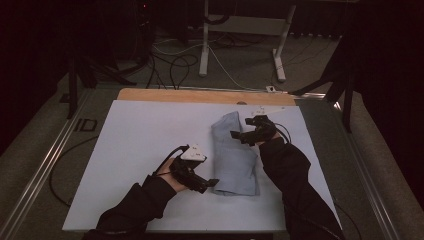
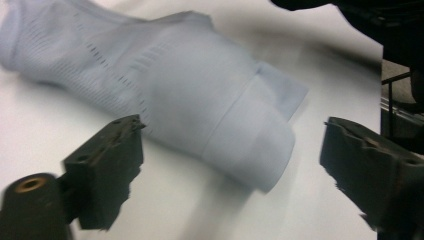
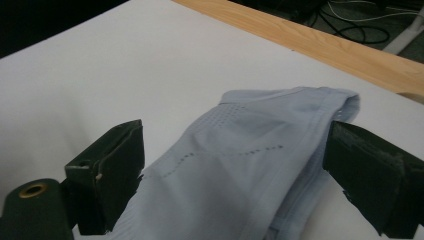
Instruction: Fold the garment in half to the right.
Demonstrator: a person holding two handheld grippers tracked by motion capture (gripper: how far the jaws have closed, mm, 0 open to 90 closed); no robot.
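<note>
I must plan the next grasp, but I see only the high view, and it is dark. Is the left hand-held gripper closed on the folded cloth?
Observer: No. In the left gripper view the left hand-held gripper is open, and the cloth lies beyond its jaws, not pinched.
Operator: And the right one?
Observer: The right hand-held gripper is also open; the cloth lies between its jaws, and the pads do not press it.
Operator: Has the fabric any pattern?
Observer: Yes, rows of small holes run across it.
</note>
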